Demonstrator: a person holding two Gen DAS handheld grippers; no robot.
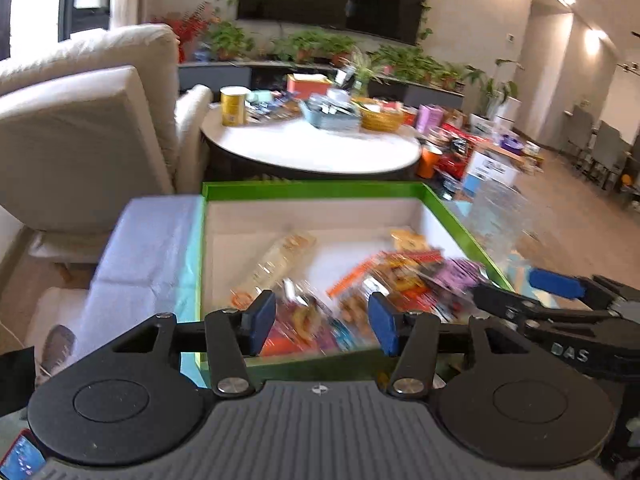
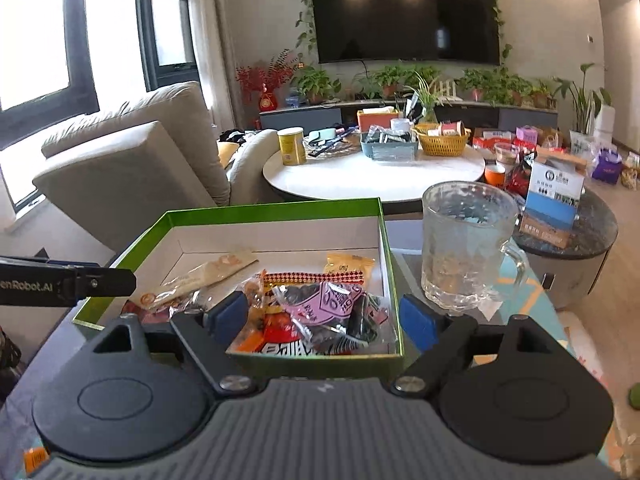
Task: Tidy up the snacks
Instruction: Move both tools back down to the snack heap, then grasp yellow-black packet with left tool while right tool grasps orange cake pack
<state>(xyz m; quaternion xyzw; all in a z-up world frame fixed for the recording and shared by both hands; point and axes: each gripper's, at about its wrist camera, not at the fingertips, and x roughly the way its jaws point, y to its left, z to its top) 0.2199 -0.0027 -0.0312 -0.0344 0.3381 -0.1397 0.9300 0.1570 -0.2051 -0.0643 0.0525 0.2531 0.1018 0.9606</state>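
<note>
A green box (image 1: 312,191) with a white inside holds several snack packets (image 1: 396,280). In the right wrist view the box (image 2: 276,207) holds the packets (image 2: 320,304), among them a pink one (image 2: 332,300) and a long pale one (image 2: 208,272). My left gripper (image 1: 322,322) is open and empty above the box's near edge. My right gripper (image 2: 326,320) is open and empty over the box's near right corner. The right gripper shows at the right of the left wrist view (image 1: 560,300); the left gripper shows at the left of the right wrist view (image 2: 80,282).
A glass mug (image 2: 466,248) stands right of the box. A round white table (image 2: 376,176) behind carries a yellow can (image 2: 292,146), a grey basket (image 2: 390,148) and a yellow basket (image 2: 442,142). A beige sofa (image 2: 132,160) is at left. Boxes and bags (image 2: 552,196) stand at right.
</note>
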